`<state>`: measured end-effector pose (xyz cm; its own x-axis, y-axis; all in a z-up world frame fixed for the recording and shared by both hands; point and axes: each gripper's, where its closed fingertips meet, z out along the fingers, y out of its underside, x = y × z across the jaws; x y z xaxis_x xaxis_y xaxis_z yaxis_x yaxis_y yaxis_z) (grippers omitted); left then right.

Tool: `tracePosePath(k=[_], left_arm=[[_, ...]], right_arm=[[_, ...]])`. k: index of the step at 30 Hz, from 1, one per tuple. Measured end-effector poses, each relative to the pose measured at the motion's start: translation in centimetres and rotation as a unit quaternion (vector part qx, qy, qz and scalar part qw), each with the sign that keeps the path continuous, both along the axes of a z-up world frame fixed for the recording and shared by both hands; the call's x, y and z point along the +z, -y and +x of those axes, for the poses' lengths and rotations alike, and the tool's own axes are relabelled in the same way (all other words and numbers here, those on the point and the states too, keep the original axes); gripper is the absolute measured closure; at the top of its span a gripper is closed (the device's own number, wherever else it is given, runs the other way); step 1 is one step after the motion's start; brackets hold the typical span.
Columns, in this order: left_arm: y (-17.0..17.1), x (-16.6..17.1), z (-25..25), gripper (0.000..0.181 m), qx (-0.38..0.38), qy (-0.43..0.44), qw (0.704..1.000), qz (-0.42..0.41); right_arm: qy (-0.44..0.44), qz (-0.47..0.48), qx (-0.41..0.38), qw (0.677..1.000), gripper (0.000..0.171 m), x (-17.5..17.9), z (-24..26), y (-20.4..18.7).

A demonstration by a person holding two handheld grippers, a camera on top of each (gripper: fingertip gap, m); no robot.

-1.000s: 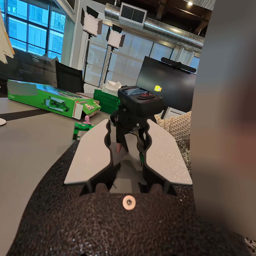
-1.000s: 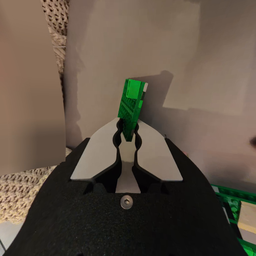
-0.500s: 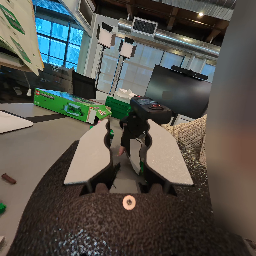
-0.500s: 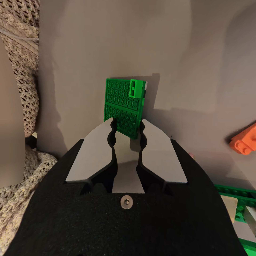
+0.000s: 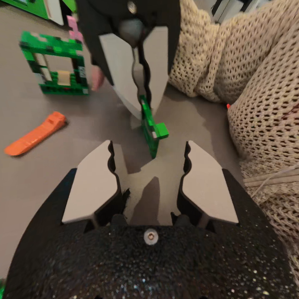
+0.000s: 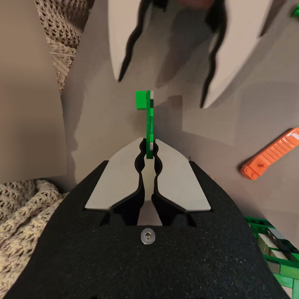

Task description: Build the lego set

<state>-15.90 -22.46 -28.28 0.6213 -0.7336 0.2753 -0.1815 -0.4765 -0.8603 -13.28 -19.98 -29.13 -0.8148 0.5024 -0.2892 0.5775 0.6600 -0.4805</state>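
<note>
My right gripper (image 6: 149, 144) is shut on the lower edge of a flat green lego plate assembly (image 6: 148, 116), held edge-on above the grey table. A small bright green brick (image 6: 141, 100) sticks out from its far end. In the left wrist view the same plate (image 5: 148, 127) hangs from the right gripper (image 5: 144, 106), just beyond my left gripper (image 5: 149, 144). The left gripper is open wide and empty, its jaws on either side of the plate's near end without touching it. It also shows blurred in the right wrist view (image 6: 160, 92).
A partly built green lego frame (image 5: 55, 64) lies on the table at the left, with pink pieces (image 5: 97, 79) beside it. An orange brick separator (image 5: 35, 134) lies nearer, at the left. A person's cream knit sleeve (image 5: 242, 64) fills the right side. A green box (image 5: 32, 6) is at the far left. The orange brick separator (image 5: 35, 134) sits 10 centimeters or so from the ends of my left fingers. My right wrist view (image 6: 275, 152) looks at it from another angle.
My left gripper has tipped down toward the table, opened wider and closed in on the plate. My right gripper has turned the plate from face-on to edge-on.
</note>
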Motion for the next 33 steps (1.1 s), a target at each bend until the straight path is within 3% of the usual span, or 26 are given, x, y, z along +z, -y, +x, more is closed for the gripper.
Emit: tracePosePath(k=[4,9,11,18,23,26,29,33], left_arm=[[-0.3,-0.7,0.2,0.110,0.048,-0.030,0.998,0.022],[-0.1,1.4,-0.3,0.149,0.130,-0.017,0.986,0.108],[0.4,2.1,-0.4,0.174,0.157,-0.018,0.980,0.122],[2.3,2.0,-2.6,0.175,0.288,0.118,0.950,0.004],[2.8,0.5,-4.1,0.175,0.323,0.202,0.924,-0.034],[2.3,1.5,-5.6,0.175,0.341,0.210,0.916,0.009],[1.8,2.1,-7.1,0.175,0.367,0.193,0.909,0.047],[1.8,2.2,-7.7,0.175,0.378,0.206,0.901,0.050]], right_arm=[[-0.027,-0.024,-0.009,0.999,0.165,0.8,-0.9,0.1],[-0.085,-0.092,-0.003,0.992,0.165,3.4,-1.8,1.5],[-0.105,-0.095,-0.010,0.990,0.165,3.8,-2.4,1.9],[-0.245,-0.035,-0.088,0.965,0.148,6.1,-6.3,0.1],[-0.336,0.061,-0.199,0.918,0.157,9.5,-12.3,-4.5],[-0.283,0.097,-0.241,0.923,0.162,8.9,-17.3,-5.7],[-0.191,0.033,-0.310,0.931,0.165,6.8,-22.5,-5.5],[0.025,-0.032,-0.413,0.910,0.155,1.4,-26.8,-5.4]])
